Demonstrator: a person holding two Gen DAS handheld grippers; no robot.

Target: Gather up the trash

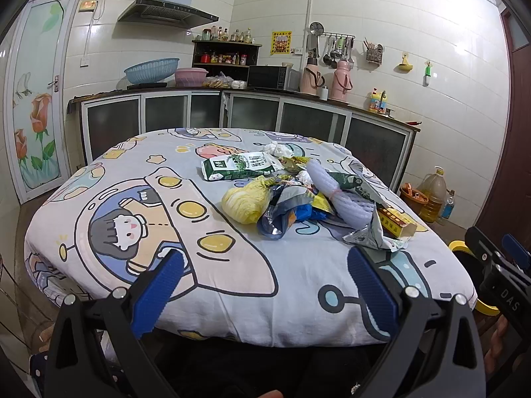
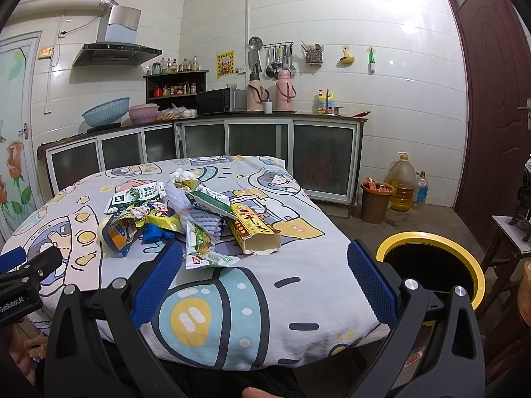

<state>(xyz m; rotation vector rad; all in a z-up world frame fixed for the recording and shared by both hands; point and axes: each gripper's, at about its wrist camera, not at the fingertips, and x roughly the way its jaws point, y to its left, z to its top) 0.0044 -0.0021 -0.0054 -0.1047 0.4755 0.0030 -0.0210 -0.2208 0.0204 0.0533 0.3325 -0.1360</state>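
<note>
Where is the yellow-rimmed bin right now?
In the right wrist view, the yellow-rimmed bin stands on the floor right of the table, behind the open right gripper.

White-tiled kitchen walls [image 2: 381, 33], dark counter [image 2: 265, 114]

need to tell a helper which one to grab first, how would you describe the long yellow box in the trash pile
On the table with the cartoon astronaut cloth, find the trash pile in the middle. The yellow carton lies at its right edge, nearest the yellow-rimmed bin. It is the only rigid box, red-printed, its open end facing the camera.

Matt printed cloth tablecloth [image 2: 292, 285]; glossy crinkled foil wrapper [image 1: 368, 235]; open cardboard box [image 2: 255, 229]
</note>
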